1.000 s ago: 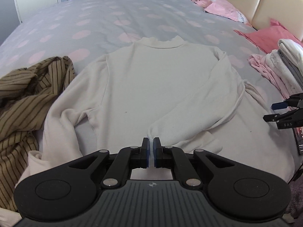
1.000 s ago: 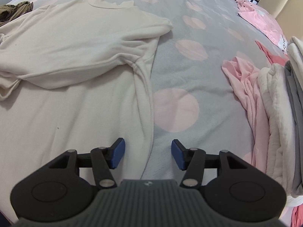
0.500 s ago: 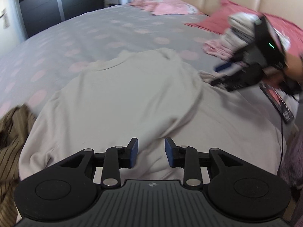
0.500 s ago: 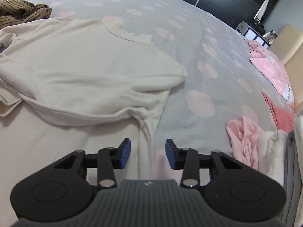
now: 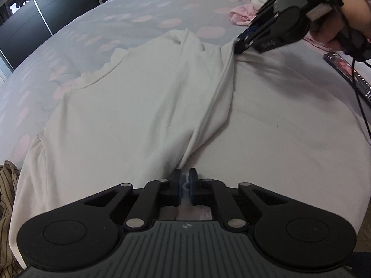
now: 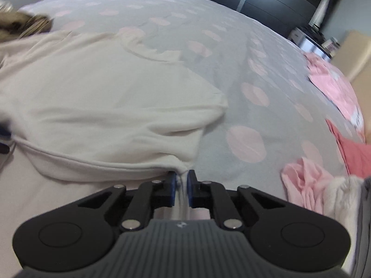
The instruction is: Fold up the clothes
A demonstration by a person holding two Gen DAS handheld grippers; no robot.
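A cream long-sleeved sweater [image 5: 139, 106] lies spread on the grey bed cover [image 5: 116, 30], with one sleeve folded across its body. In the left wrist view my left gripper [image 5: 184, 185] is at the near end of a raised ridge of the fabric. Its jaws are closing, and the blue pads pinch a thin fold of sweater. At the ridge's far end my right gripper [image 5: 242, 39] is held by a person's hand [image 5: 336, 25]. In the right wrist view the right gripper [image 6: 181, 180] has its jaws closing on bunched sweater [image 6: 92, 106] fabric near the underarm.
A brown striped garment [image 5: 5, 185] lies at the left edge of the bed. Pink clothes [image 6: 303, 185] and a folded stack sit to the right. A dark flat device [image 5: 343, 67] with a cable rests at the bed's right side. A dark wardrobe [image 5: 34, 11] stands behind.
The left gripper opened, shifted along the sweater and rolled, then shut on a new fold. The right gripper went from wide open to pinching the fabric near the underarm.
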